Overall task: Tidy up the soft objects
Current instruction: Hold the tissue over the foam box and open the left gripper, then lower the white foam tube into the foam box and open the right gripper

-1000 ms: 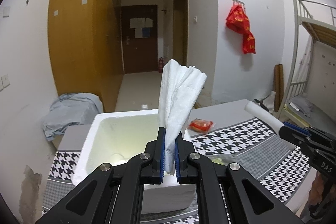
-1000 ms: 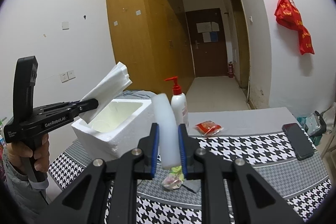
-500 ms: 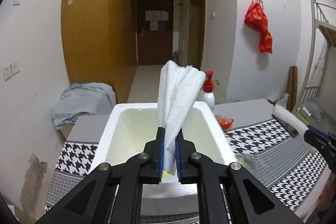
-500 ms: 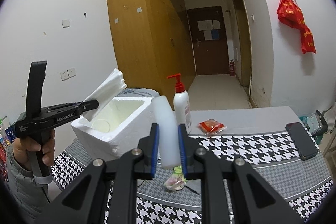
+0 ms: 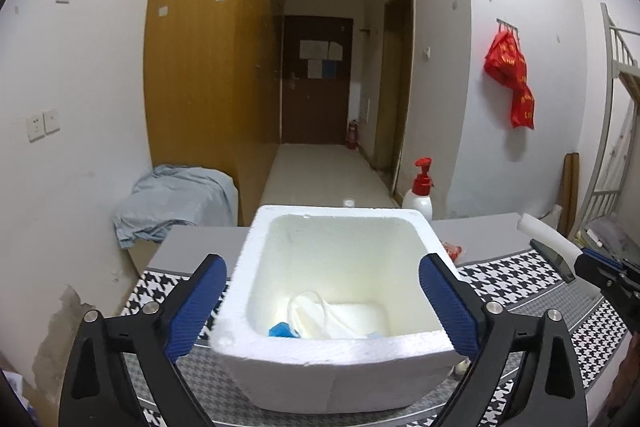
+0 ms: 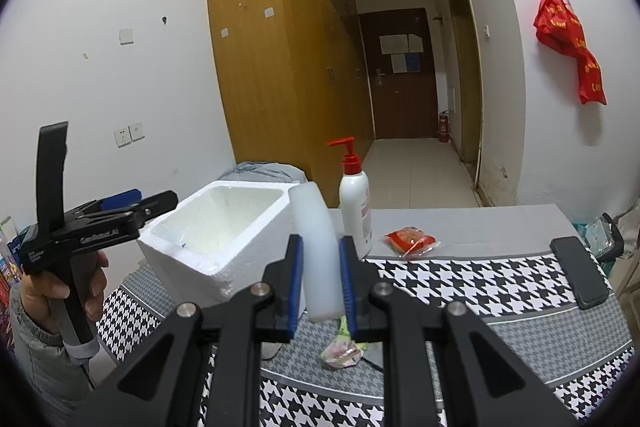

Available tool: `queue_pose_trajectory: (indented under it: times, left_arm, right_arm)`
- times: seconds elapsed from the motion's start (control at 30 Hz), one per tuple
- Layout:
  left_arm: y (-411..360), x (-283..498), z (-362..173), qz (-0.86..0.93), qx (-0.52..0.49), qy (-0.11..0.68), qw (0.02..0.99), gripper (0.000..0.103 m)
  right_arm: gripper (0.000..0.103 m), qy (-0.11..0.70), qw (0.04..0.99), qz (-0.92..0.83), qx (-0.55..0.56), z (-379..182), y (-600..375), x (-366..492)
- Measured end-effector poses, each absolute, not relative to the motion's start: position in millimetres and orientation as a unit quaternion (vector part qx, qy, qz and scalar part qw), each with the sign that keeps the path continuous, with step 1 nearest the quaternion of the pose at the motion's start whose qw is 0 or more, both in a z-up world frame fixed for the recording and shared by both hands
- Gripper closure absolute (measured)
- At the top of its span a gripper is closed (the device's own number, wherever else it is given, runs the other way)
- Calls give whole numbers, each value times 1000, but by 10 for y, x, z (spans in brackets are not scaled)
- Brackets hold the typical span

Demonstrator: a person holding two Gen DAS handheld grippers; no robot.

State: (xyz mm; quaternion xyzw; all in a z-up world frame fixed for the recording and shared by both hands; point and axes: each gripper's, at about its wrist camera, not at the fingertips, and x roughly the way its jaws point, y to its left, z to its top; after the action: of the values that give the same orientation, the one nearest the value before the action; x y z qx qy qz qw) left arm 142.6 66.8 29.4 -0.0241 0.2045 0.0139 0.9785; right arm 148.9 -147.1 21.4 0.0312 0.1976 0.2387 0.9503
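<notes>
Tissue: the white tissue wad (image 5: 320, 311) lies on the floor of the foam box (image 5: 404, 351), beside a blue scrap, so this item looks sorted.
Left claw: your left gripper (image 5: 320, 307) has just been opening; its jaws stand wide either side of the box's near wall, nothing between the pads.
Foam strip: your right gripper (image 6: 320, 283) is clamped narrow on the upright white foam strip (image 6: 314, 227), likely the next thing for the box.
Pose: both claws tilt slightly down over the houndstooth table (image 6: 472, 279); your left hand (image 6: 60, 291) grips its handle beside the box.
</notes>
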Motion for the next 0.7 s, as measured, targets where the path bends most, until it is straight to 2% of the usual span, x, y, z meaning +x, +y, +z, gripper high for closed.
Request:
queue_pose_trajectory:
  times: [0.7]
  left_arm:
    - [1168,1078,328,52,-17,180,982,1]
  right_arm:
    - [81,202,941,271,-2,355,-841,1624]
